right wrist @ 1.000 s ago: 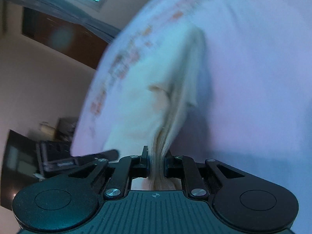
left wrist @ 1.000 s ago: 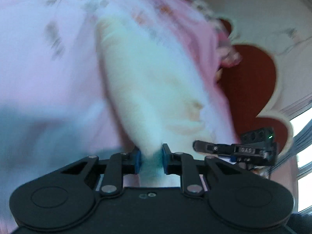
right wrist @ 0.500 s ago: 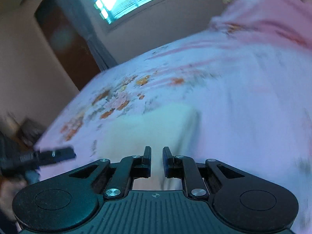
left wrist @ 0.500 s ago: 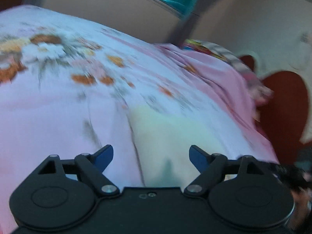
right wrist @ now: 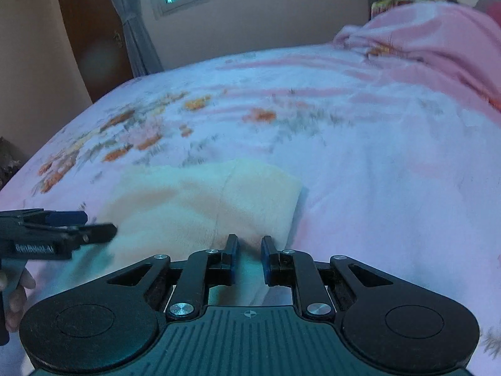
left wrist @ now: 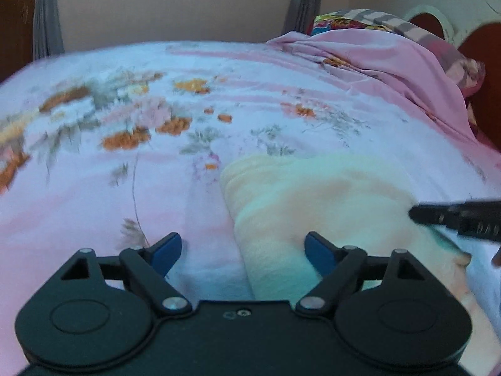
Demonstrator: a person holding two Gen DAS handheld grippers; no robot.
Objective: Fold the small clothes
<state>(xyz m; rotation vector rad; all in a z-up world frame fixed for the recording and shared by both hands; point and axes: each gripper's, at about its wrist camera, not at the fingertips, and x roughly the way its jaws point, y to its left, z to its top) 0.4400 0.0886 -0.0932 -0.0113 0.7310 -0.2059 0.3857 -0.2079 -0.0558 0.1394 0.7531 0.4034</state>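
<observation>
Cream fleece, a small folded garment (left wrist: 316, 200), lies flat on the floral pink bedsheet (left wrist: 156, 131) in the left wrist view, filling the space from 5 o'clock to 3 o'clock of centre. The left gripper (left wrist: 241, 247) hovers over its near edge with the blue pads spread wide and nothing between them. The tip of the right gripper (left wrist: 454, 216) pokes in at 3 o'clock, just beside the garment's far side. A bunched pink blanket (left wrist: 391, 59) sits at 1 o'clock.

In the right wrist view, the same garment (right wrist: 206, 200) sits just ahead of centre, its seam running toward 6 o'clock. The right gripper (right wrist: 249, 257) stands with a narrow gap between its jaws, parted and empty; cloth shows behind the gap, none pinched. The left gripper (right wrist: 62, 228) enters at 9 o'clock.

The risk I see: the fold is loose and the fleece thick, so a pad dragging across it while moving would likely flip a layer open or snag the sheet underneath.
</observation>
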